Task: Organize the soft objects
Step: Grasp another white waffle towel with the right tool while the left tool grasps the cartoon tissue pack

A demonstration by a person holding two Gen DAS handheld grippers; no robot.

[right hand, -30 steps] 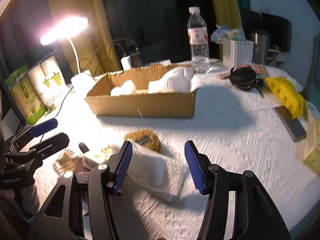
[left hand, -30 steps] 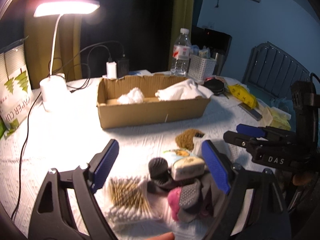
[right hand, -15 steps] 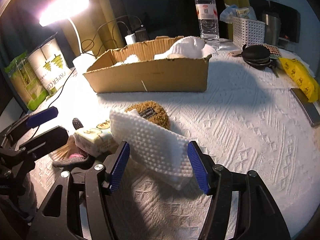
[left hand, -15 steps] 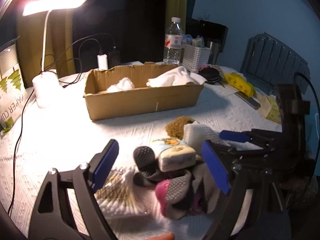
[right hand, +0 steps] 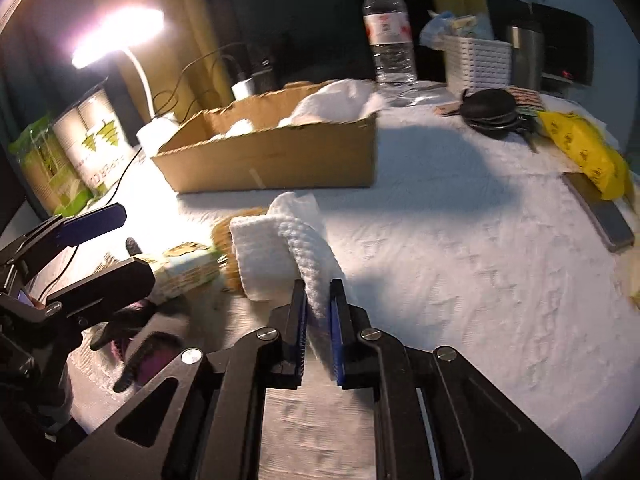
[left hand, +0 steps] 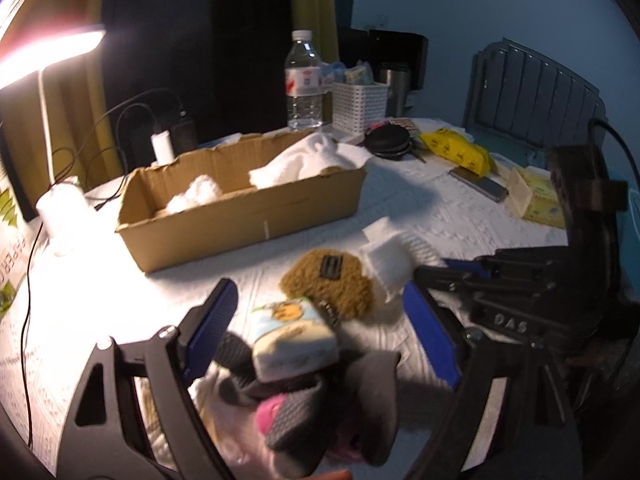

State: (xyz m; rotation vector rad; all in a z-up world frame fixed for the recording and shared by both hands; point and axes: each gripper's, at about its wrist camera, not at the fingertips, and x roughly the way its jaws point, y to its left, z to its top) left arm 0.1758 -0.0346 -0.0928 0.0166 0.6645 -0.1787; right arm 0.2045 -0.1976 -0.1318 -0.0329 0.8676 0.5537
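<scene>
1. The right gripper [right hand: 318, 300] pinches a folded white cloth [right hand: 280, 248] between its blue pads; its jaws have just closed on the near fold, and the rest of the cloth bunches ahead on the table [right hand: 460, 264].
2. The left gripper [left hand: 320, 332] stands wide, its pads apart on either side of a heap of soft things: a small printed tissue pack [left hand: 294, 340] on top of dark socks [left hand: 296, 412] with a pink patch.
3. A brown fuzzy pad [left hand: 328, 284] lies just beyond the tissue pack, touching the white cloth's edge.
4. The cardboard box [right hand: 276, 156] sits farther back, its long wall facing the grippers, a strip of bare tablecloth between it and the heap. White cloths [left hand: 308, 160] already lie inside, one spilling over the right end.
5. Right of the cloth, the tablecloth runs open up to a dark flat device [right hand: 600, 212] and a yellow packet [right hand: 580, 148] near the table's edge.
6. Behind the box stand a water bottle [right hand: 388, 32], a white basket [right hand: 478, 60] and a lit desk lamp [right hand: 120, 32], with cords trailing along the left.
</scene>
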